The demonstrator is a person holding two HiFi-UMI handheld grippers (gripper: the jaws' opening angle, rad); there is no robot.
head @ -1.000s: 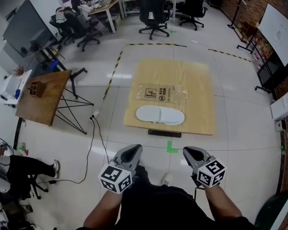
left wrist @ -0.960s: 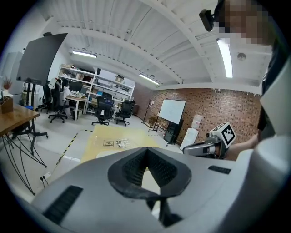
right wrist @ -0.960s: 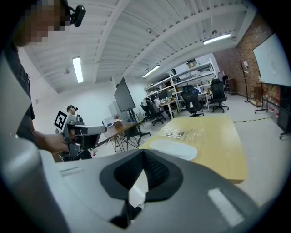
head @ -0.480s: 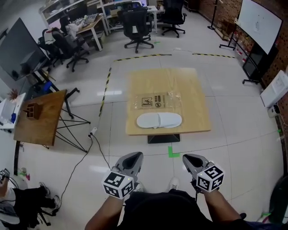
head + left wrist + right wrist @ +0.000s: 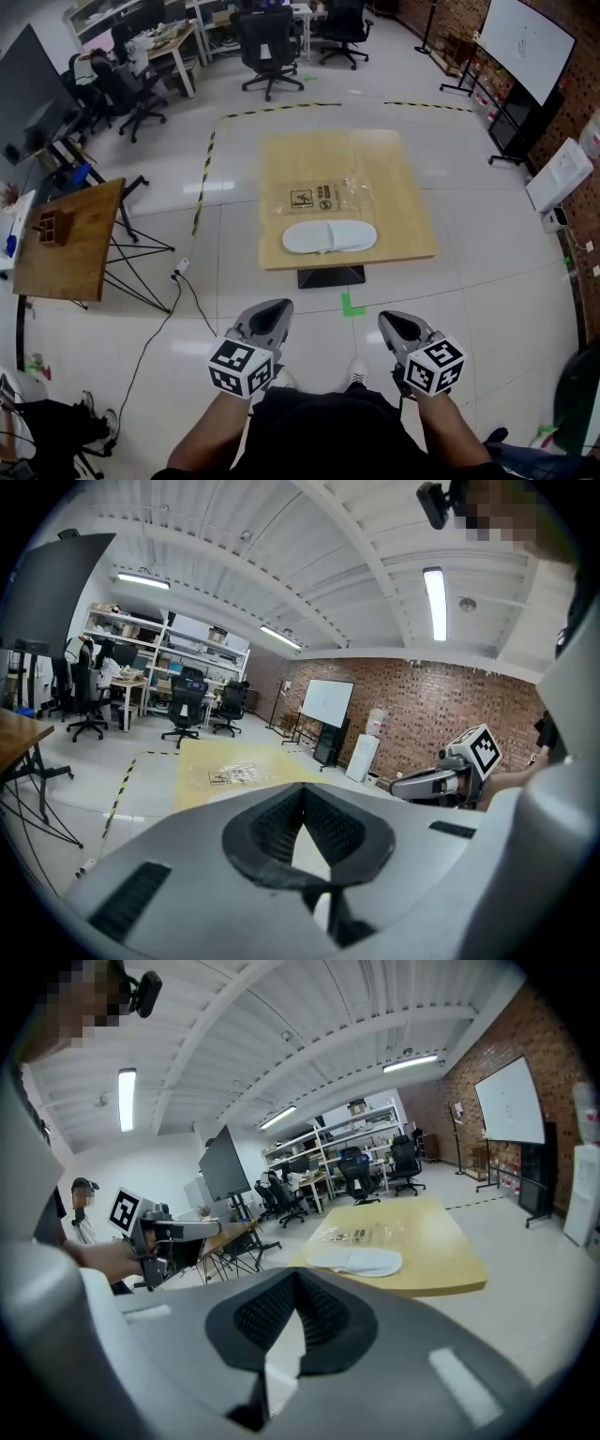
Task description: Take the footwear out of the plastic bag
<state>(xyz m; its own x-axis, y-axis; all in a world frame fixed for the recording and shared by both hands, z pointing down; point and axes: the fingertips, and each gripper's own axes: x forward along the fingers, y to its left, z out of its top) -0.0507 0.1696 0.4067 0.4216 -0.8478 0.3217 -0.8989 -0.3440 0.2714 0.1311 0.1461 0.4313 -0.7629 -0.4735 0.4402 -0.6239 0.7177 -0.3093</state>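
Across the last second, little has changed but your stance. Your view has swung, so the surface now sits squarely ahead of you, a touch farther off. Both tools have drifted a little while staying low in front of your body. The left tool is closed with its pads meeting and nothing between them, and the right tool is the same, closed and empty. Nothing on the surface has shifted. The white slippers lie side by side near the edge closest to you. The plastic bag, clear with dark print, lies flat just behind them, touching or overlapping their far side. From this distance you cannot tell whether the slippers are already free of the plastic or whether a fold still covers them. You are standing well back, with open floor and the green floor mark between you and the surface, so neither tool is within reach of anything. For the task, this means no handling is under way. If the slippers are still caught, you will need to step in, open a tool, pin the bag and draw them clear.
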